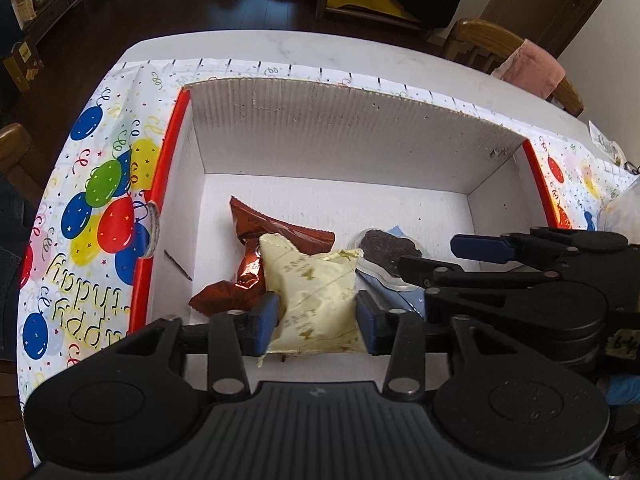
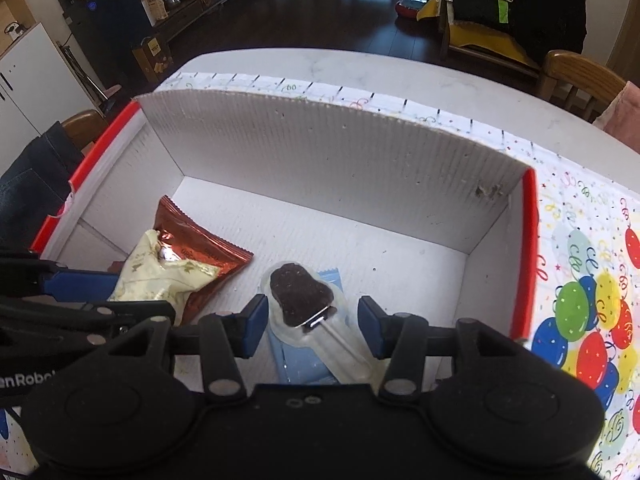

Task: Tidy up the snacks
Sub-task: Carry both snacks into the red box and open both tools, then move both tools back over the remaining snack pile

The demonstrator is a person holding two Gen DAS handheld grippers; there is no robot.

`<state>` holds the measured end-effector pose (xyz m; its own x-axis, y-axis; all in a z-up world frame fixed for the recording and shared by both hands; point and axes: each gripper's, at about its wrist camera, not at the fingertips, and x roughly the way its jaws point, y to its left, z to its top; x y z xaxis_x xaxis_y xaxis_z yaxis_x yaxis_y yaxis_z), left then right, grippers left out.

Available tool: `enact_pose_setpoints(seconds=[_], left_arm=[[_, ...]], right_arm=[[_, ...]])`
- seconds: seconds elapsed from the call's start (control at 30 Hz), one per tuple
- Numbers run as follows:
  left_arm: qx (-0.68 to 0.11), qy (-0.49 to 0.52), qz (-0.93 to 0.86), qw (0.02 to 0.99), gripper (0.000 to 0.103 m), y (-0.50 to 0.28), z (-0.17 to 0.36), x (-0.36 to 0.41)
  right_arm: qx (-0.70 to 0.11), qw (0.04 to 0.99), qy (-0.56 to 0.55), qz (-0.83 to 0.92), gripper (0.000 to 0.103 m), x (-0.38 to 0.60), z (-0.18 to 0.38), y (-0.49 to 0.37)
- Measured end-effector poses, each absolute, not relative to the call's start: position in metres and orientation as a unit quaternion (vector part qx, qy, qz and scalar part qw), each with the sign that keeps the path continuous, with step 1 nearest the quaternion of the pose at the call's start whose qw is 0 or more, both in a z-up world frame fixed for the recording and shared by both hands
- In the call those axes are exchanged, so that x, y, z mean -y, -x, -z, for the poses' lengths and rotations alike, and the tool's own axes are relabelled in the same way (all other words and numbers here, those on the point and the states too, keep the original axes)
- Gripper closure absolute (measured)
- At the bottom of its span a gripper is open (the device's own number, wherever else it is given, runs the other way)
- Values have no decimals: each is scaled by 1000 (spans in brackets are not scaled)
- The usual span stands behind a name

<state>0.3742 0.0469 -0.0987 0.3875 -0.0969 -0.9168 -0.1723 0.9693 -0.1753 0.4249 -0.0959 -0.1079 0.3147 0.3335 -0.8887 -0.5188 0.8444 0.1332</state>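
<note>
A cream snack packet (image 1: 316,300) lies in the white cardboard box (image 1: 340,132) near its left wall, overlapping a brown foil packet (image 1: 256,248). The left gripper (image 1: 316,314) straddles it, jaws parted, pads just beside its edges. Toward the box's front middle, a chocolate lollipop in clear wrap (image 2: 304,300) rests on a blue packet (image 2: 296,360); the right gripper (image 2: 312,324) stands open around it, not touching. A balloon-print tablecloth (image 1: 96,200) surrounds the box.

Both hand-held grippers, left (image 1: 316,318) and right (image 2: 312,330), point steeply down, seemingly parted.
</note>
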Motion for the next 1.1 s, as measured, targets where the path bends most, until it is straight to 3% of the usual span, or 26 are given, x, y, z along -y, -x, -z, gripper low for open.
enact_pose_setpoints(seconds=[0.47, 0.63, 1.1], left_arm=[[-511, 123, -23, 850, 53, -334, 65, -56], [-490, 110, -20, 864, 53, -315, 48, -53], [-436, 92, -7, 895, 39, -248, 9, -50]], right_arm=[[-490, 823, 62, -280, 46, 112, 62, -382], [-469, 834, 51, -287, 38, 115, 43, -363], [-425, 850, 28, -310, 23, 130, 6, -298]])
